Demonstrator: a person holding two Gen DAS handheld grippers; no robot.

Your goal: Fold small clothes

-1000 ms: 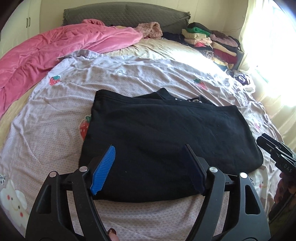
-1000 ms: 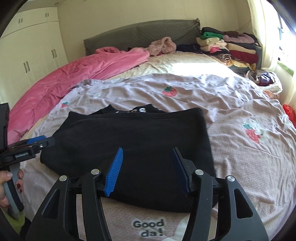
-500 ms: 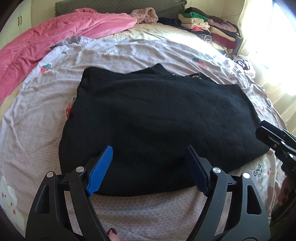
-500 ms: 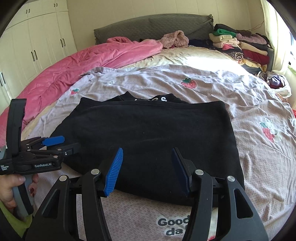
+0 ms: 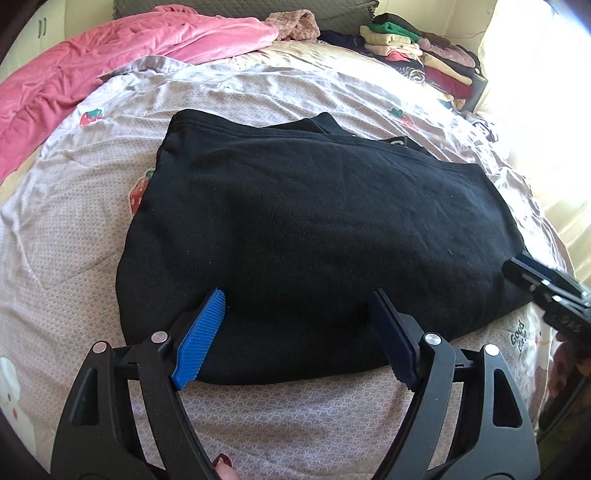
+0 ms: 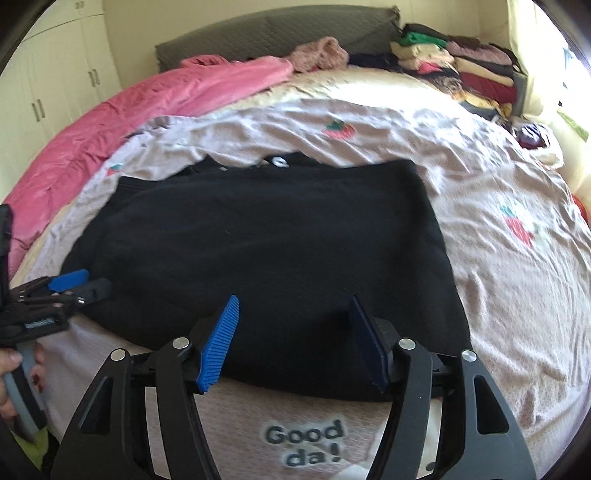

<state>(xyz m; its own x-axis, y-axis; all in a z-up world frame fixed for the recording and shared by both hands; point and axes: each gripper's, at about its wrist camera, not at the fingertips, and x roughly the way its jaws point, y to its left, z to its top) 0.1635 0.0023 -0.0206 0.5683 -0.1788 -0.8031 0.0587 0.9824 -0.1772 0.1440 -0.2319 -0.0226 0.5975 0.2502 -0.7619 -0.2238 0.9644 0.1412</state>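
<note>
On the strawberry-print bedspread (image 5: pixel 258 96) I see the black sweatshirt (image 5: pixel 317 236) lying folded flat, its near edge toward me. My left gripper (image 5: pixel 297 334) stands spread over that edge, pinching nothing. My right gripper (image 6: pixel 293 341) is opening above the same edge, pads clear of the cloth.

1. Bed with a grey quilted headboard (image 6: pixel 273 35) against a cream wall (image 6: pixel 236 11).
2. White wardrobe doors (image 6: pixel 55 88) to the left.
3. Bright daylight through a curtained window (image 5: pixel 546 122) on the right falls across the strawberry-print bedspread (image 6: pixel 480 192).
</note>
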